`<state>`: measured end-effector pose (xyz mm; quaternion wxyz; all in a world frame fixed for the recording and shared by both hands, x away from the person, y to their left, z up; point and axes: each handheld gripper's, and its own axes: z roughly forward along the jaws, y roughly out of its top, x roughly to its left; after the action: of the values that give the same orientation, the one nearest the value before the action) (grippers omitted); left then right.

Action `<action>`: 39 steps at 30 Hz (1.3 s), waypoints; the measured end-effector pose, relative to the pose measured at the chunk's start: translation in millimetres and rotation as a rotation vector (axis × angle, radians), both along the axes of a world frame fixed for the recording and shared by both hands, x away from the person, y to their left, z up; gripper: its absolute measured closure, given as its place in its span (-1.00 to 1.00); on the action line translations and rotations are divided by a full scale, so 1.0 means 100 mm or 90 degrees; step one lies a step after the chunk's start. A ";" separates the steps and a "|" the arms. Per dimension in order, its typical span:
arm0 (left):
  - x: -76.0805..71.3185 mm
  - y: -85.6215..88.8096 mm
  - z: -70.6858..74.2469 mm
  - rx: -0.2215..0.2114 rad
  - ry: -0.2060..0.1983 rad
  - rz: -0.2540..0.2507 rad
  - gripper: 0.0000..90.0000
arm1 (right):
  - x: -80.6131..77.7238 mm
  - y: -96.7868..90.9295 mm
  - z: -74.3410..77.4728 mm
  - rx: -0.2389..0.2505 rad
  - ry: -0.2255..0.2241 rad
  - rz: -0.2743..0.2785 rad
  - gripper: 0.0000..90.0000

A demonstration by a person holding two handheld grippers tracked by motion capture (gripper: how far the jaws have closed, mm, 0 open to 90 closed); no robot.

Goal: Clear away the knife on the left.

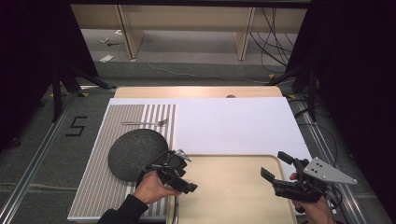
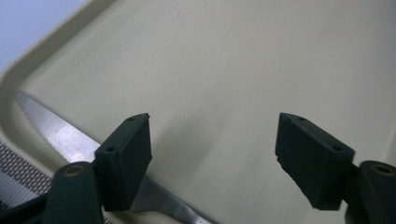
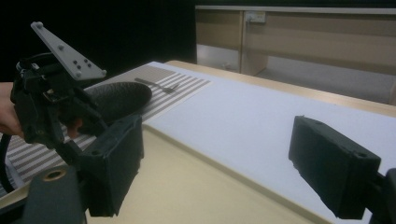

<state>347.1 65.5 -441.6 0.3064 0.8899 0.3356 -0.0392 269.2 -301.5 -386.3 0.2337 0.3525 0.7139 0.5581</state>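
Observation:
A steel knife (image 2: 58,133) with a serrated blade lies in the beige tray (image 2: 243,60) close to its rim. My left gripper (image 2: 212,135) hovers just above it with its jaws wide apart and nothing between the pads; the left jaw covers the knife's middle. From above, the left gripper (image 1: 180,177) sits at the left edge of the tray (image 1: 233,186). My right gripper (image 1: 276,165) is held at the tray's right edge, open and empty. Its own camera shows the right gripper (image 3: 217,149) pointing across the tray (image 3: 187,191) toward the left gripper (image 3: 51,107).
A striped placemat (image 1: 107,186) on the left carries a dark round plate (image 1: 133,151) and, beyond it, a fork (image 1: 144,123). A white board (image 1: 233,123) covers the table behind the tray. Black stands and cables line the floor on both sides.

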 end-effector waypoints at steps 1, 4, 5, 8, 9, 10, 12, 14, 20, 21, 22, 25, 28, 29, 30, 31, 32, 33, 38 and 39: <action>0.00 0.01 0.02 -0.012 -0.002 0.003 -0.51 | 0.00 0.00 0.00 0.000 0.000 0.000 -0.58; -0.01 0.05 0.09 -0.084 -0.010 0.010 -0.64 | 0.00 0.00 0.00 0.000 -0.001 0.000 -0.58; -0.01 0.06 0.12 -0.107 -0.020 0.013 -0.64 | 0.00 0.00 0.00 0.000 -0.001 0.001 -0.58; -0.03 0.12 0.19 -0.169 -0.050 0.020 -0.65 | 0.00 0.00 0.00 0.000 0.000 0.001 -0.58; -0.04 0.14 0.21 -0.184 -0.061 0.021 -0.65 | 0.00 0.00 0.00 0.000 -0.001 0.001 -0.58; -0.05 0.15 0.23 -0.199 -0.071 0.024 -0.65 | 0.00 0.00 0.00 0.000 -0.001 0.001 -0.58; -0.07 0.18 0.26 -0.219 -0.089 0.023 -0.65 | 0.00 0.00 0.00 0.000 -0.001 0.001 -0.58; -0.10 0.20 0.28 -0.232 -0.112 0.020 -0.65 | 0.00 0.00 0.00 0.000 -0.001 0.001 -0.58; -0.17 0.27 0.34 -0.266 -0.185 0.027 -0.65 | 0.00 0.00 0.00 0.000 0.000 0.001 -0.58; -0.18 0.29 0.35 -0.276 -0.191 0.030 -0.65 | 0.00 0.00 0.00 0.000 0.000 0.001 -0.58; -0.19 0.30 0.36 -0.288 -0.198 0.032 -0.65 | 0.00 0.00 0.00 0.001 -0.001 0.001 -0.58; -0.22 0.35 0.39 -0.302 -0.223 0.036 -0.65 | 0.00 0.00 0.00 0.001 0.000 0.001 -0.58; -0.25 0.41 0.40 -0.312 -0.241 0.039 -0.65 | 0.00 0.00 0.00 0.002 0.001 0.001 -0.58; -0.27 0.44 0.40 -0.315 -0.250 0.039 -0.65 | 0.00 0.00 0.00 0.002 -0.001 0.001 -0.58; -0.27 0.45 0.39 -0.320 -0.258 0.039 -0.65 | 0.00 0.00 0.00 0.002 -0.001 0.002 -0.58; -0.28 0.47 0.40 -0.324 -0.263 0.041 -0.65 | 0.00 0.00 0.00 0.001 0.000 0.002 -0.58; -0.29 0.49 0.40 -0.326 -0.269 0.042 -0.65 | 0.00 0.00 0.00 0.002 0.001 0.002 -0.58; -0.29 0.50 0.40 -0.329 -0.275 0.042 -0.65 | 0.00 0.00 0.00 0.001 0.001 0.002 -0.58; -0.31 0.57 0.38 -0.325 -0.296 0.050 -0.64 | 0.00 0.00 0.00 0.001 0.001 0.001 -0.58; -0.32 0.58 0.38 -0.328 -0.299 0.054 -0.64 | 0.00 0.00 0.00 0.002 0.000 0.000 -0.58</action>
<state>315.5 123.7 -403.8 0.5912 0.7533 0.2719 0.0959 269.0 -301.4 -386.1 0.2329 0.3527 0.7134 0.5590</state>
